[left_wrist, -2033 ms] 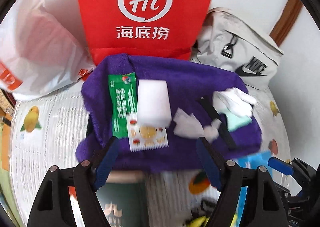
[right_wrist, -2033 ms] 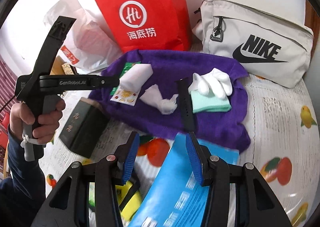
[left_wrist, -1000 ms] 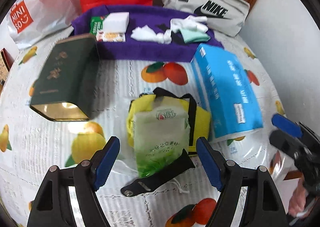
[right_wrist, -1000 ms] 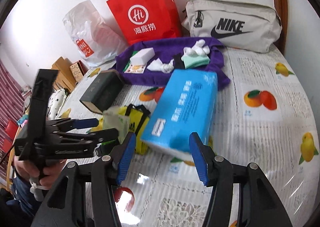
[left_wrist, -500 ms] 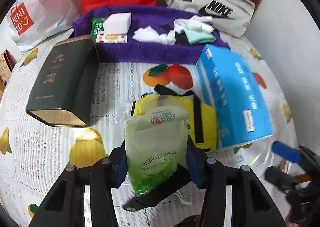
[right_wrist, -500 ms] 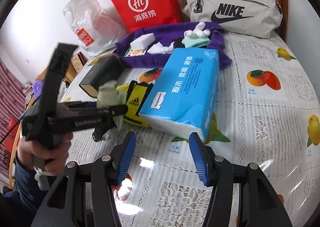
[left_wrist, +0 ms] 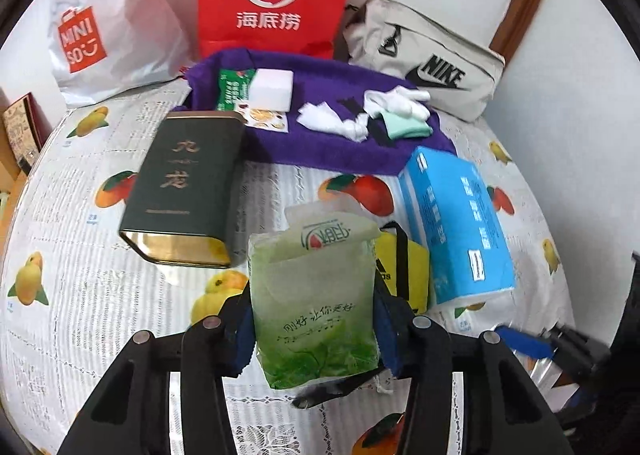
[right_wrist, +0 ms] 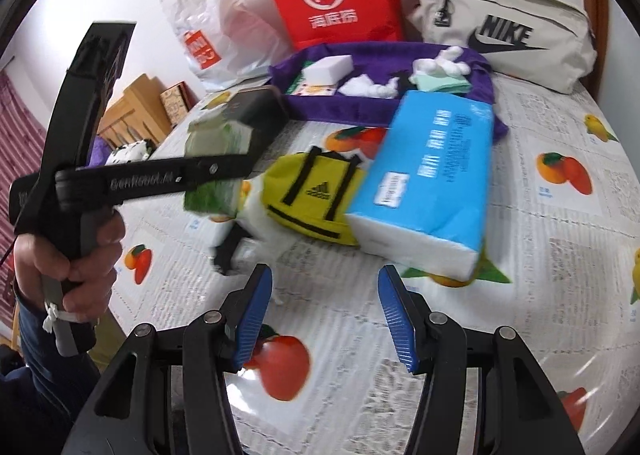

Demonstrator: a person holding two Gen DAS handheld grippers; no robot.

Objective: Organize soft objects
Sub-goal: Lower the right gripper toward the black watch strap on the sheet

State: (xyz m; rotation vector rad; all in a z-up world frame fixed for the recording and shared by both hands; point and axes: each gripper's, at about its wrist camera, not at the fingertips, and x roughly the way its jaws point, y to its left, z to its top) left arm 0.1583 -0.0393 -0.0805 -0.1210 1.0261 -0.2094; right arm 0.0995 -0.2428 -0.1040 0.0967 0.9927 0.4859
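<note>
L gripper [left_wrist: 314, 329]: clamped on 1 green-white soft tissue pack [left_wrist: 316, 295], lifted off table
R gripper [right_wrist: 322, 313]: wide, nothing in it
Purple towel [left_wrist: 320, 143]: 1, far side
Blue tissue packs [left_wrist: 456, 223]: 1

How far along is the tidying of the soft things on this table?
Done: a sponge, tissue wad, gloves and packets lie on the purple towel. In hand: the left gripper clamps a green tissue pack, lifted. Left: the blue tissue pack and yellow bag; the right gripper is open.
</note>
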